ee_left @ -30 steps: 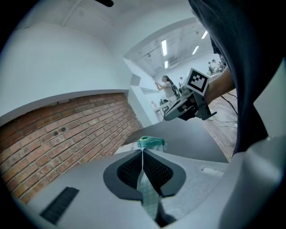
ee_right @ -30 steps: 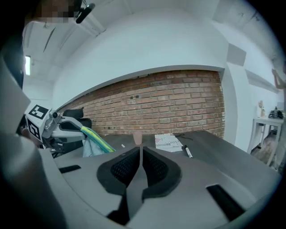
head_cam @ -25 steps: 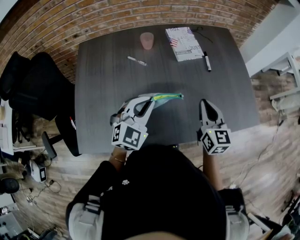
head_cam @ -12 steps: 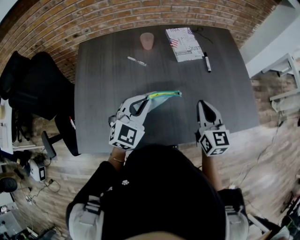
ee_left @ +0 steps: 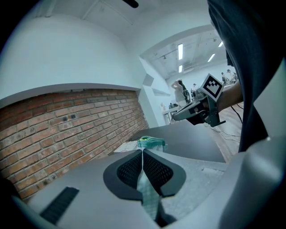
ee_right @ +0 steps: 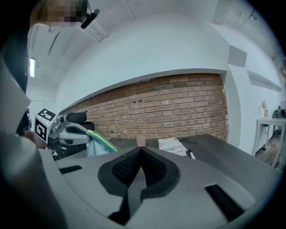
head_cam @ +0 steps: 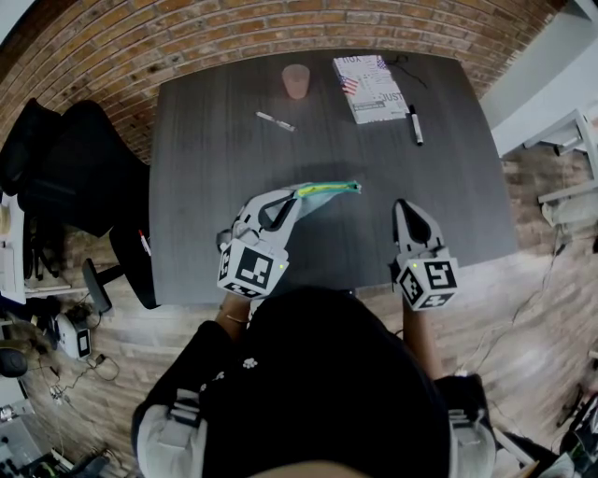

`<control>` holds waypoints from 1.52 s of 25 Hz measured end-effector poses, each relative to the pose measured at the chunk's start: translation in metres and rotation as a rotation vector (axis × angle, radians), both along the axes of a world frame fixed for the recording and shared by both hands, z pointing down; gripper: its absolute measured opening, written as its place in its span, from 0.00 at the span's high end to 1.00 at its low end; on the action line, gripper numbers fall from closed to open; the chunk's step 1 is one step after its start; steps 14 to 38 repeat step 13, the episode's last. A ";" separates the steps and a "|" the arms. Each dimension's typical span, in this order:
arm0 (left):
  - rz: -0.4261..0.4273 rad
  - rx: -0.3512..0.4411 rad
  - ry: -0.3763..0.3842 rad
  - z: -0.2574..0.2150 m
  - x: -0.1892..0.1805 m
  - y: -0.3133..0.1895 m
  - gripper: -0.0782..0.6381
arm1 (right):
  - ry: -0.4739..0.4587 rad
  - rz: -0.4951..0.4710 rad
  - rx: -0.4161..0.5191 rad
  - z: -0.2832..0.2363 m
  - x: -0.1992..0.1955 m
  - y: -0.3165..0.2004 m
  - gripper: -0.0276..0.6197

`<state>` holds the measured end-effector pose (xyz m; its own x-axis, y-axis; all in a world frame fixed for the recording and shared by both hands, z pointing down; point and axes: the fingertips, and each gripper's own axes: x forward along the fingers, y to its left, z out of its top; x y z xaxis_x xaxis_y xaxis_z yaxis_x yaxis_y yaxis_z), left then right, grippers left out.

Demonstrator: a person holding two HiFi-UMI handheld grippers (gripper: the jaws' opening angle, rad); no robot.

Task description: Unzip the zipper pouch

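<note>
The zipper pouch [head_cam: 327, 191] is light blue with a green and yellow zipper edge. My left gripper [head_cam: 297, 199] is shut on its left end and holds it up over the dark table [head_cam: 215, 159]. In the left gripper view the pouch fabric [ee_left: 147, 192] runs between the closed pads and its far end [ee_left: 151, 143] pokes out beyond them. My right gripper [head_cam: 404, 207] is shut with nothing in it, off to the right of the pouch and apart from it. From the right gripper view the pouch [ee_right: 99, 141] hangs from the left gripper at the left.
At the table's far side stand a pink cup [head_cam: 296, 80], a printed booklet [head_cam: 370, 86], a black marker [head_cam: 415, 124] and a white pen [head_cam: 275, 121]. Black office chairs [head_cam: 65, 168] stand to the left. A brick wall [head_cam: 280, 28] runs behind the table.
The left gripper has lifted the pouch slightly and drawn a little nearer to me. The right gripper has barely moved.
</note>
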<state>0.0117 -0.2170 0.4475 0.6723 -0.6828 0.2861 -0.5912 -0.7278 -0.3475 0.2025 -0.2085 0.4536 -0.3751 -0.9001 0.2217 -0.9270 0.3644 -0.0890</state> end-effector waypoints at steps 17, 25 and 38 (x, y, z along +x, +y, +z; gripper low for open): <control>-0.003 -0.007 -0.001 0.001 -0.001 -0.001 0.88 | 0.006 -0.001 -0.003 0.000 0.001 -0.003 0.96; -0.003 -0.007 -0.001 0.001 -0.001 -0.001 0.88 | 0.006 -0.001 -0.003 0.000 0.001 -0.003 0.96; -0.003 -0.007 -0.001 0.001 -0.001 -0.001 0.88 | 0.006 -0.001 -0.003 0.000 0.001 -0.003 0.96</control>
